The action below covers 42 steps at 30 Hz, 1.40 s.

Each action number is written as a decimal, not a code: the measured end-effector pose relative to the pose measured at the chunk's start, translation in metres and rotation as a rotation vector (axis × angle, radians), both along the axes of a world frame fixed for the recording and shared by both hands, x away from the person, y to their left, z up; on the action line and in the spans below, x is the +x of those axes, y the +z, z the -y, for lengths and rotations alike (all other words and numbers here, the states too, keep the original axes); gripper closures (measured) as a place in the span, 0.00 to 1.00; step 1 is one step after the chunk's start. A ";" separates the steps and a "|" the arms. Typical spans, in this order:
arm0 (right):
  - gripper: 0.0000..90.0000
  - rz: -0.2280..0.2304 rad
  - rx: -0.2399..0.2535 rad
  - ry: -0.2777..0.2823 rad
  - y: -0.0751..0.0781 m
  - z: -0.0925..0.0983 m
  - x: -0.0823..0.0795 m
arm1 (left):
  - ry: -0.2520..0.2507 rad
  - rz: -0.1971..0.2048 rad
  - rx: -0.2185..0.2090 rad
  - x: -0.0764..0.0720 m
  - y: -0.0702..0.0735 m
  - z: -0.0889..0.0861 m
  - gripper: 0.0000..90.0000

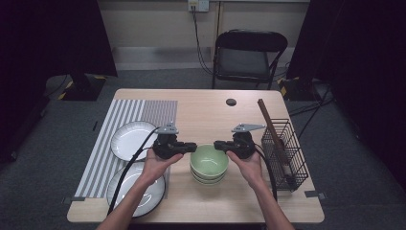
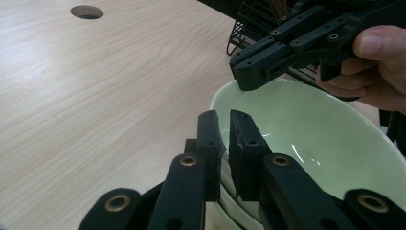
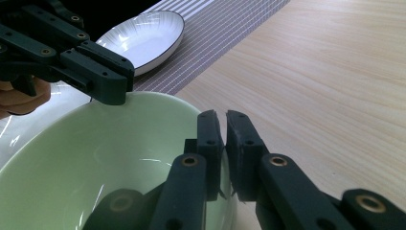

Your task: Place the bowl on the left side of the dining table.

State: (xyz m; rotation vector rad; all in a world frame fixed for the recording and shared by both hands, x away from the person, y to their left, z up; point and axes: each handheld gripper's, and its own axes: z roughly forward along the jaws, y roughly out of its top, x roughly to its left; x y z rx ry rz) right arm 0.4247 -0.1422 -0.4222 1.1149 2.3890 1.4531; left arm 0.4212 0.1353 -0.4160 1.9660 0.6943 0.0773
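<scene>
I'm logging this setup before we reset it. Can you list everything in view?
bowls: a stack, three as far as I can tell, pale green, table centre
plates: two, white with dark rims, left side, one on the striped mat, one nearer the front edge
mat: one, grey-and-white striped, left side
basket: one, black wire, right side, with a brown stick
table: one, light wood
chair: one, black, behind the table
left gripper: black, shut on the top bowl's left rim
right gripper: black, shut on its right rim
</scene>
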 end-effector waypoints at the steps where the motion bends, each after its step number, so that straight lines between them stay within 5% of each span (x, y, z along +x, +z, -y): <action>1: 0.94 0.000 -0.001 0.000 0.000 0.000 0.000 | 0.000 -0.003 -0.005 0.000 -0.001 0.000 0.93; 17: 0.90 -0.008 0.002 0.003 -0.004 -0.001 0.001 | -0.009 -0.032 -0.002 0.004 -0.004 0.000 0.94; 27: 0.94 -0.018 0.001 0.006 -0.007 0.000 0.001 | -0.029 0.003 0.036 -0.006 0.002 -0.002 0.89; 30: 0.94 -0.018 0.003 0.005 -0.007 0.000 0.001 | -0.065 0.022 -0.012 -0.015 0.011 -0.006 0.86; 42: 0.93 -0.016 0.003 0.000 -0.007 0.000 0.000 | -0.250 0.053 0.018 -0.054 0.024 0.025 0.77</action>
